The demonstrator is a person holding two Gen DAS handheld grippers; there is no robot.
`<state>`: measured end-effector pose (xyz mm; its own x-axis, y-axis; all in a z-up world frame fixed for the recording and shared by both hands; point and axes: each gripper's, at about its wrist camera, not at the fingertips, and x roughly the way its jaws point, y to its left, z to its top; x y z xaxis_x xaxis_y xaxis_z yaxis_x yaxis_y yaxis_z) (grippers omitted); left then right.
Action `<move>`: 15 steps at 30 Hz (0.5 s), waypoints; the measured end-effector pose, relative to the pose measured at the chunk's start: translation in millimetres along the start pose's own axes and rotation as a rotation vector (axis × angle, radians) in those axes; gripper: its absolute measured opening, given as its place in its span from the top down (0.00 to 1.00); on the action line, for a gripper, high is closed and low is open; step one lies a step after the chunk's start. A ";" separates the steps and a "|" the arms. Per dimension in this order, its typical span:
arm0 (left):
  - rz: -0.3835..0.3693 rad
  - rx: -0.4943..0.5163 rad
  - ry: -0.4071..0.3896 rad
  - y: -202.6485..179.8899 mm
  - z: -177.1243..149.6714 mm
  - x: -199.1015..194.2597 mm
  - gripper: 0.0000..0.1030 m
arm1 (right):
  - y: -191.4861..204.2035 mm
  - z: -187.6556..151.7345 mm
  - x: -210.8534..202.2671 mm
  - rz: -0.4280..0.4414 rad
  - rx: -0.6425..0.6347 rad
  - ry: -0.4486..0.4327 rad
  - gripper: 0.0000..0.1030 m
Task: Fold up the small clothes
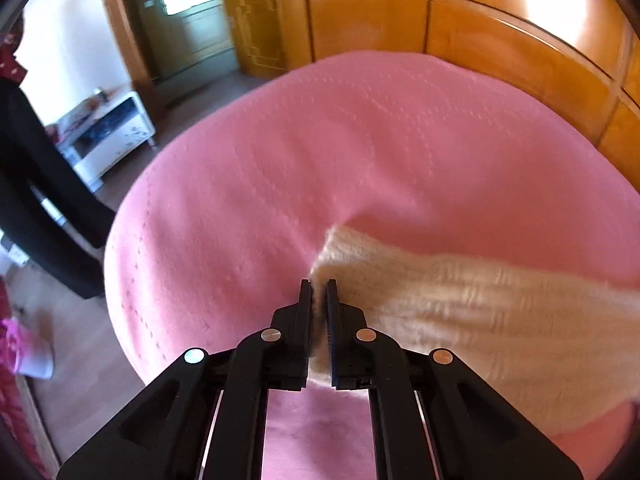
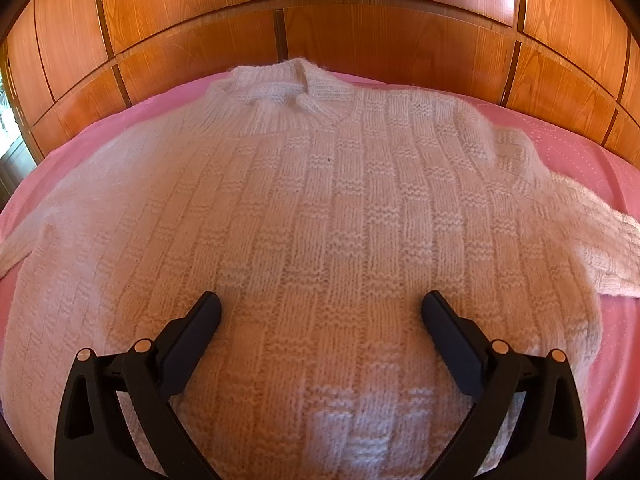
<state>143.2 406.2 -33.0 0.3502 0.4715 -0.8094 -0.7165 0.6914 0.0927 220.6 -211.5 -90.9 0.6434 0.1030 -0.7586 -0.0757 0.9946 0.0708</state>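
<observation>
Jaws on the left gripper (image 1: pixel 319 286) are pressed together on the cuff end of the sweater's sleeve (image 1: pixel 460 304), with only a thin sliver of knit showing between them; the right gripper (image 2: pixel 320 308) has its jaws spread wide, hovering over the lower body of the sweater (image 2: pixel 312 208) and holding nothing. The cream knit sweater lies flat, front up, on the pink bed cover (image 1: pixel 280 168), collar (image 2: pixel 280 92) toward the wooden headboard (image 2: pixel 360 20), with one sleeve out to each side.

Judging from this, the sleeve is about to be carried across the body for a first fold. The main risk is the thin pinch: the fluffy yarn could slip out mid-swing, dropping the sleeve short and crooked. Pulling too hard could also drag the whole sweater sideways, since nothing pins the body down. The blur in the left view suggests quick motion, which would make both more likely. A right gripper pressed onto the chest would steady it.
</observation>
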 end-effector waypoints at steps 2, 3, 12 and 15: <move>-0.012 -0.017 -0.032 -8.1 1.0 -22.3 0.79 | -0.6 -0.3 -0.4 0.001 0.001 -0.001 0.02; -0.053 -0.023 -0.048 -7.9 -10.3 -34.4 0.66 | -0.3 -0.1 -0.2 0.001 0.001 0.000 0.02; -0.912 0.300 0.178 -104.2 -138.6 -129.6 0.45 | -24.6 -9.6 -38.0 -0.016 0.030 0.017 0.03; -1.015 0.324 0.280 -124.4 -181.4 -131.2 0.39 | -65.0 -25.2 -66.6 -0.044 0.102 0.011 0.03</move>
<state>77.0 159.1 -43.6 0.5084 -0.5096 -0.6941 0.0335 0.8172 -0.5754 163.5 -283.3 -61.2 0.6359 0.0597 -0.7695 0.0305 0.9943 0.1024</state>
